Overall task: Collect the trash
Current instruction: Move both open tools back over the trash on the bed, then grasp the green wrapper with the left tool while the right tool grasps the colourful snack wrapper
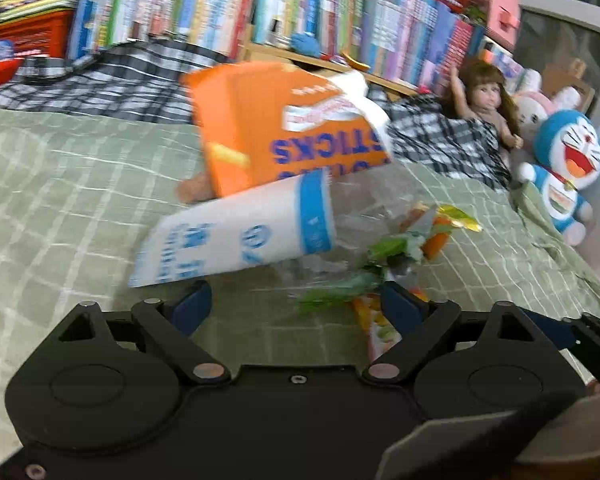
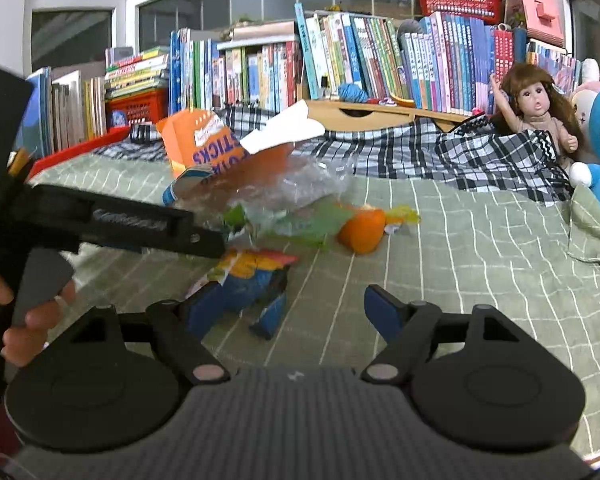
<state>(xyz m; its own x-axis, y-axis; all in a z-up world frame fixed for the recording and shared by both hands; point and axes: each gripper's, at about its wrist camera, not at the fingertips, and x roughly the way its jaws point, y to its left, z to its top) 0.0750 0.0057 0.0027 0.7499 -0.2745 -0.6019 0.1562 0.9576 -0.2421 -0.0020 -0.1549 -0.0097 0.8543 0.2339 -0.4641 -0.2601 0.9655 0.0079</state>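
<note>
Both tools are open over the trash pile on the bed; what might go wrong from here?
The clear plastic bag is flimsy and may slip from a pinch. The orange peel could roll off across the bedspread. The left tool and right tool sit close together and may collide.

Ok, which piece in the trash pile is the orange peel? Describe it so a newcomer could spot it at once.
Start at the green checked bedspread in front of the bookshelf. The trash pile lies mid-bed, and the orange peel sits at its right edge, beside the clear plastic bag. It is the only rounded, plain orange lump; the orange box is flat-sided and printed.
</note>
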